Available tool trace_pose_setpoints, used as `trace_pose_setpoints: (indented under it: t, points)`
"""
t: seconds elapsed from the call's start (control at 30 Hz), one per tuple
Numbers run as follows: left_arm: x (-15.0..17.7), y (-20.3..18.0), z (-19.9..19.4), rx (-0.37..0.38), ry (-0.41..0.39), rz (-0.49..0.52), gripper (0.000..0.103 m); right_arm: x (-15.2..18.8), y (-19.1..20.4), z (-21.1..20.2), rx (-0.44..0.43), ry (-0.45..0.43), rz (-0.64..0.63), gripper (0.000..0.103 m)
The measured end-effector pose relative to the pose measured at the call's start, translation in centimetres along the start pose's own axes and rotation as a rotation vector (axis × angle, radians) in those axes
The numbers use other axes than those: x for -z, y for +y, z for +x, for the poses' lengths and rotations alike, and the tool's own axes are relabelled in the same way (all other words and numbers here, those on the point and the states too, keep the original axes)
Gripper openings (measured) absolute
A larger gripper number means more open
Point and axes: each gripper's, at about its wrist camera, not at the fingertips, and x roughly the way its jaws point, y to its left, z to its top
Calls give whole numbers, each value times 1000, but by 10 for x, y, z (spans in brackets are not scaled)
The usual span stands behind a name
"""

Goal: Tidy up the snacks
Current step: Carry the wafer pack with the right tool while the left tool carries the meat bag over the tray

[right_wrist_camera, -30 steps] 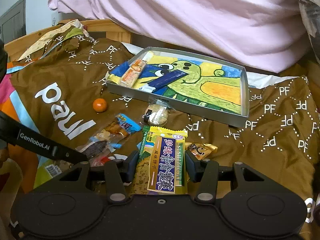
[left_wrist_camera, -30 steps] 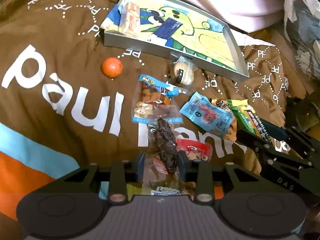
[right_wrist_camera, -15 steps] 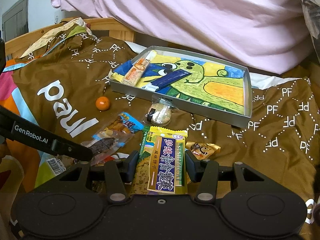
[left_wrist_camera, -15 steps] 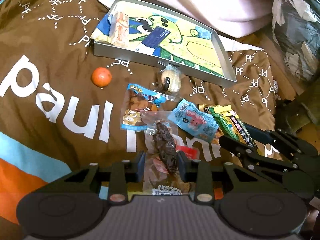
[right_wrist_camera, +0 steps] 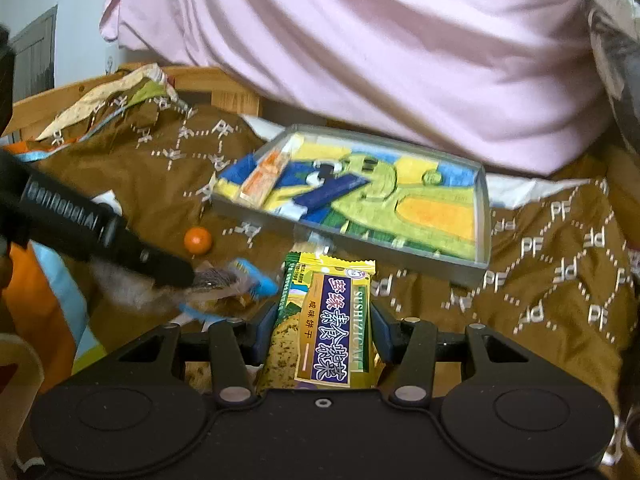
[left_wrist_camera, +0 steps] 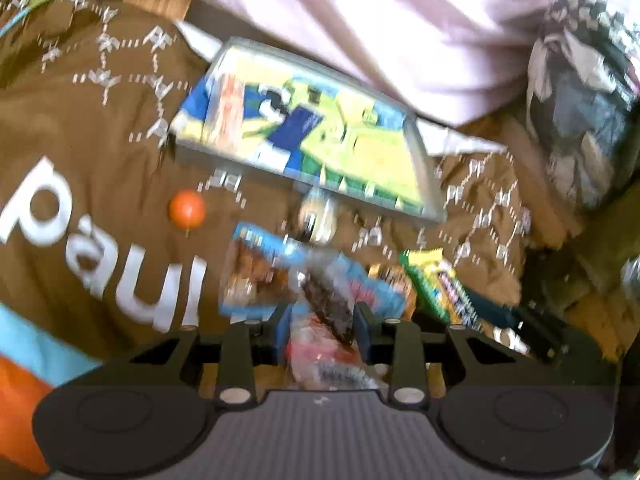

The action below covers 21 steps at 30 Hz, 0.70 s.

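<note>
You now lift both packets: left gripper clamps the clear dark-snack pouch, right gripper clamps the yellow-green cracker packet; grey tray upper centre next.

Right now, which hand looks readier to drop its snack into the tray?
Right, probably. The right tool holds the green cracker packet square before the tray; the left tool approaches more from the side.

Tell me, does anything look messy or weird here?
Yes. Only two snacks lie in the tray. The orange ball and other packets sit loose on the brown blanket. Each gripper holds a packet: right the cracker pack, left a clear packet.
</note>
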Motion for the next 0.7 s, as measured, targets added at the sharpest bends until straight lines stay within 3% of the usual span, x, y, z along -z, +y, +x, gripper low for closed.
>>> trace_pose_setpoints:
  t: [0.03,0.1,0.2,0.37,0.47,0.5,0.6,0.7]
  points:
    - [-5,-2,0,2,-13,-1,35,-2,0,1,5,-19,-12,51]
    - [-18,-4,1,-10,-39,9,14,-7,0,6,21,-64,-43,51]
    - [-35,-5,7,-27,-88,28,14,-11,-2,17,37,-90,-76,51]
    - [-44,11,29,-47,-49,8,15,-9,-10,31,44,-48,-59,51]
    - [-33,19,33,-83,8,69,26,-8,-12,33,35,-39,-45,51]
    - [-29,21,37,-107,40,98,36,-8,-12,35,29,-36,-43,51]
    - [-15,21,48,-164,105,161,41,-6,-11,35,21,-39,-54,51]
    - [-5,16,53,-183,140,224,56,-6,-12,34,16,-41,-46,51]
